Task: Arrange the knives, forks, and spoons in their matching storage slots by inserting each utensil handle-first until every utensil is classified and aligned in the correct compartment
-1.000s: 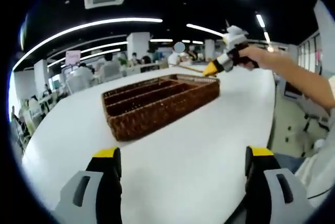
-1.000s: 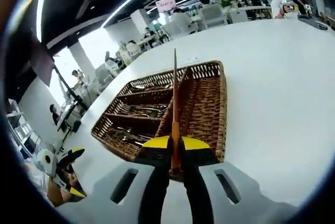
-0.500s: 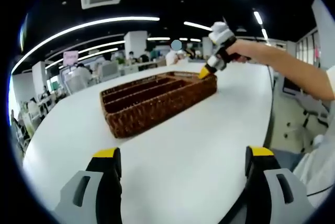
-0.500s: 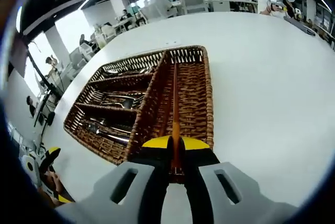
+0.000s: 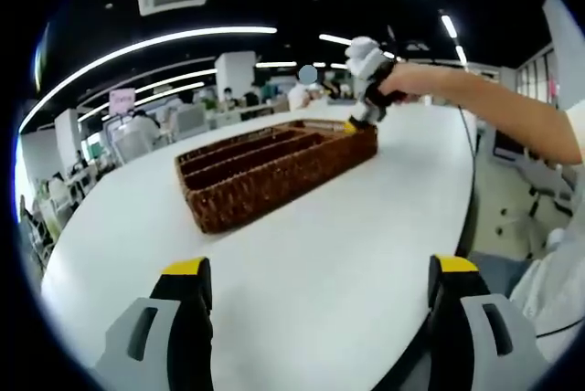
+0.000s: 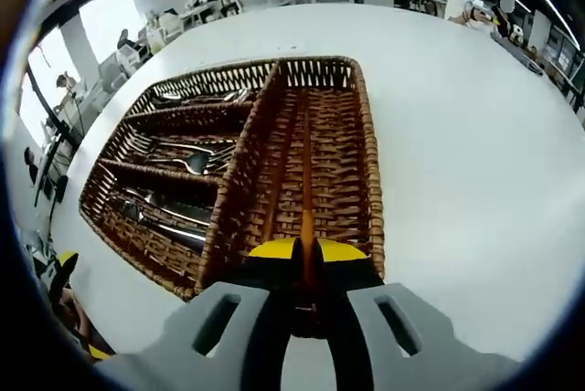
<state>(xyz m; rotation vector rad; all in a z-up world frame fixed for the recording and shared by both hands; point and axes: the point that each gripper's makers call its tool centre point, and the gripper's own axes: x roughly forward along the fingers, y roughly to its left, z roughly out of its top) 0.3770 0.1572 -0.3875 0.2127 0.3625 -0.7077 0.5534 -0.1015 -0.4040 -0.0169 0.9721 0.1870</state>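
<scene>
A brown wicker tray (image 5: 265,172) lies on the white table (image 5: 320,236). In the left gripper view my left gripper (image 5: 320,268) stands open over bare table, well short of the tray. My right gripper (image 5: 353,123), held by a person's hand, dips to the tray's far right end. In the right gripper view my right gripper (image 6: 306,249) is shut on a thin orange-handled utensil (image 6: 304,181). It points along the long compartment of the tray (image 6: 367,153), low over the weave. Several metal utensils (image 6: 183,164) lie in the three cross compartments on the left.
The person's arm (image 5: 494,103) reaches across the table's right side, where the table edge (image 5: 471,217) curves past. Desks, chairs and people (image 5: 183,117) fill the room behind the table. Bare tabletop (image 6: 475,135) lies right of the tray.
The right gripper has tilted down and come lower over the tray's long compartment, bringing the orange-handled utensil close to the weave. The left gripper has stayed where it was, open.
</scene>
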